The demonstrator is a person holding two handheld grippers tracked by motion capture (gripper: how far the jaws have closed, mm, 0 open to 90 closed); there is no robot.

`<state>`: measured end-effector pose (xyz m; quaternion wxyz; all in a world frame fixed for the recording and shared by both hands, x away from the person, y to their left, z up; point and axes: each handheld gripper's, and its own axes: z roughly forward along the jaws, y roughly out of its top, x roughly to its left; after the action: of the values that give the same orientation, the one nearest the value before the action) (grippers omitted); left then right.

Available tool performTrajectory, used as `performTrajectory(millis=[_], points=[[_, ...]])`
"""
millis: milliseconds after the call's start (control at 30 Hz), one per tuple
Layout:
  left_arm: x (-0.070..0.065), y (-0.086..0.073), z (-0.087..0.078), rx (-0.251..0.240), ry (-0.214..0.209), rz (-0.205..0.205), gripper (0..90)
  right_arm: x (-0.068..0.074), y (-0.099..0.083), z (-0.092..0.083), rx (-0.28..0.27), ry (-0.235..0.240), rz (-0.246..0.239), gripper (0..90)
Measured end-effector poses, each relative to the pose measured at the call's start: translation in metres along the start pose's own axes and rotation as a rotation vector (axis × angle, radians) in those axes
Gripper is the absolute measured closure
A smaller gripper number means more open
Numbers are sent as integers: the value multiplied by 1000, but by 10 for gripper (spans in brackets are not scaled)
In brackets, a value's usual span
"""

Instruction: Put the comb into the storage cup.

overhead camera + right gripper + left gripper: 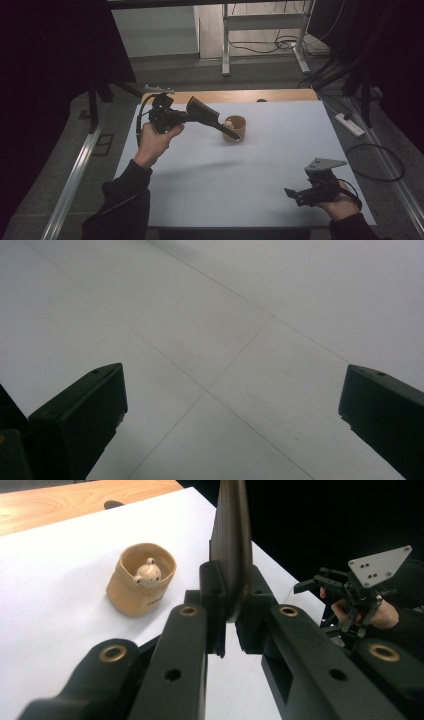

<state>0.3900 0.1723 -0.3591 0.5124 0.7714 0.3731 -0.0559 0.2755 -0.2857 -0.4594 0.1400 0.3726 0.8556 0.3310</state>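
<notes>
From the high view, the left claw (186, 118) is held above the far left part of the white surface (240, 185), pinching a dark flat tool (204, 112) whose thin end reaches to the rim of a tan cup (239, 126). What kind of tool it is stays hard to make out in the dim light. The cup stands near the far edge, with open white room all around it. A small pale figure (228, 123) sits inside, partly covered by the tool's tip. The right claw (294, 195) rests low near the front right corner, well apart from the cup — its jaws are too dark here to judge.

In the left gripper view, the jaws are pressed onto the dark tool (231, 545), which rises edge-on and is cut off at the top of the picture. Beyond them to the left stands the cup (135, 592), and the little bear-like figure (147, 572) peeks over its rim. The other hand with its claw (312, 583) shows far right, beside the surface's edge.

In the right gripper view, the jaws stand spread wide, nothing between them — just bare surface (225, 340) with faint seams below.
</notes>
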Motion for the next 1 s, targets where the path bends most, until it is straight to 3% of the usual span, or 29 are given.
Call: performTrajectory(millis=[633,1000], points=[[13,21,-14,-43,47,-18,824,-9,-12,-16,11,-70,68,0],[23,33,-17,-60,83,-44,824,-8,-14,-19,17,-95,74,0]])
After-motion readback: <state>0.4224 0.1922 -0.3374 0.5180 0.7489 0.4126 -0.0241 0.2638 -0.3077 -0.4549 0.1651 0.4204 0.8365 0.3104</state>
